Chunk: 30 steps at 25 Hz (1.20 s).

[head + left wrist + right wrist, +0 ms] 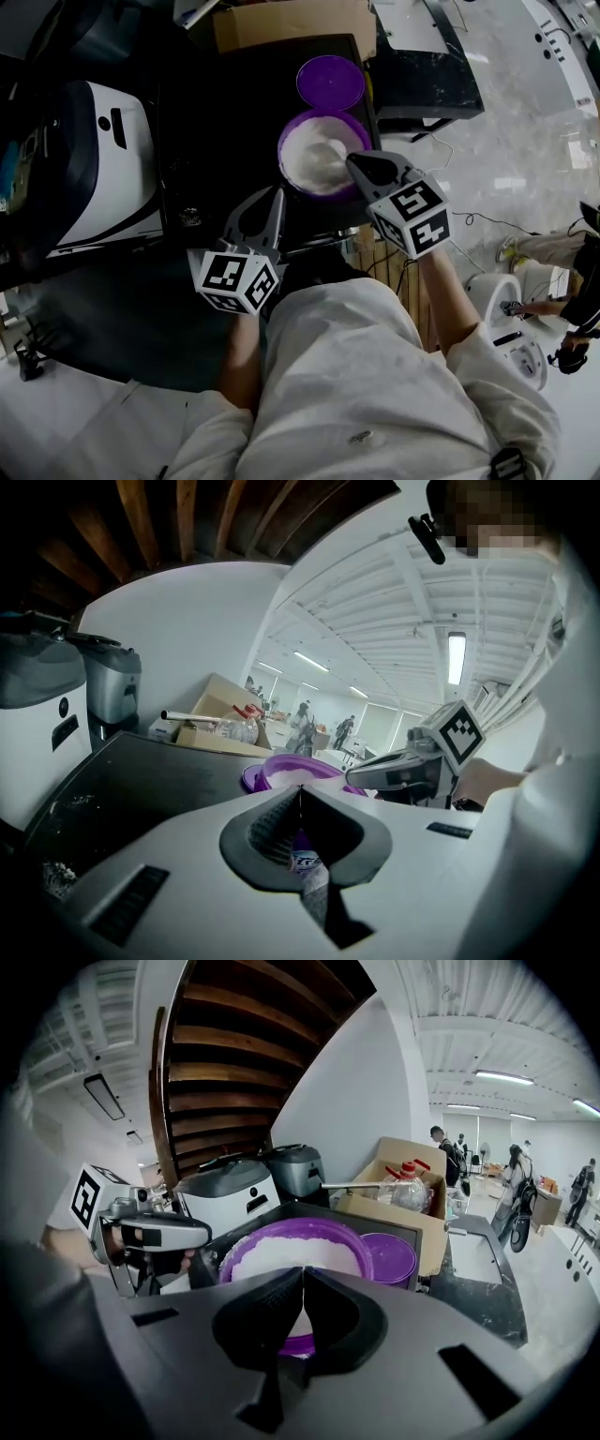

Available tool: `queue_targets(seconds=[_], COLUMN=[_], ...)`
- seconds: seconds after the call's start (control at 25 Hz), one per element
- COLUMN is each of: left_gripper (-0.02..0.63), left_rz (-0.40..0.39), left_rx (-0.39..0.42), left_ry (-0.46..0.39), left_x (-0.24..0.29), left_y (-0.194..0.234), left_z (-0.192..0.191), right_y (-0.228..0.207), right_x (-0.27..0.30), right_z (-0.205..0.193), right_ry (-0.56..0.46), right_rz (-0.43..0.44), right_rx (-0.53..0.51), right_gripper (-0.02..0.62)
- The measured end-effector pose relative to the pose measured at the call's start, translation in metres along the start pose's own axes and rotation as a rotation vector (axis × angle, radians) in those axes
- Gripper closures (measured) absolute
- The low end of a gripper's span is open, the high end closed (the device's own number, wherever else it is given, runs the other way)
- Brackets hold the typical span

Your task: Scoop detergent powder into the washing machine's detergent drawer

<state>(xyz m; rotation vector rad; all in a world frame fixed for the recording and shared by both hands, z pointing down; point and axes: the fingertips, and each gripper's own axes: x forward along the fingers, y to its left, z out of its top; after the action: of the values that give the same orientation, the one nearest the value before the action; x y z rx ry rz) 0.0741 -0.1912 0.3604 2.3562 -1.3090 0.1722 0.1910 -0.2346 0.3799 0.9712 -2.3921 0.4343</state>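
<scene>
Pale marble floor (525,141), white wall (356,1101), wooden stair underside (234,1054), ceiling (487,1016) strip lights (506,1076).

Purple tub (284,142), white powder (314,164), seemingly black tabletop (225,112).

Smooth purple plastic tub (284,148) in the middle of the frame, soft white powder (317,161) inside. Same smooth plastic for the lid (330,82) just above. Dull brown cardboard box (281,23) at the top. Matt black tabletop (220,112). Glossy white machine (122,178) at left. Smooth grey plastic right tool (352,162), with ribbed black pads (267,1321).
</scene>
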Motion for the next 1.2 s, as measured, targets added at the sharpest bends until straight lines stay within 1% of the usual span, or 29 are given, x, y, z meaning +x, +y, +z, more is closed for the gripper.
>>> queue_targets(seconds=[0.44,1.2], left_gripper=[0.586,0.586], left_rz=[0.017,0.027], left_rx=[0.000,-0.008], left_ry=[-0.010,-0.024], left_x=[0.000,-0.004], left_y=[-0.002,-0.008], left_z=[0.001,0.000], right_y=[0.004,0.022], right_x=[0.004,0.001], right_z=[-0.006,-0.013], right_ry=[0.036,0.023], right_rz=[0.053,0.127], right_rx=[0.022,0.108], right_gripper=[0.586,0.586])
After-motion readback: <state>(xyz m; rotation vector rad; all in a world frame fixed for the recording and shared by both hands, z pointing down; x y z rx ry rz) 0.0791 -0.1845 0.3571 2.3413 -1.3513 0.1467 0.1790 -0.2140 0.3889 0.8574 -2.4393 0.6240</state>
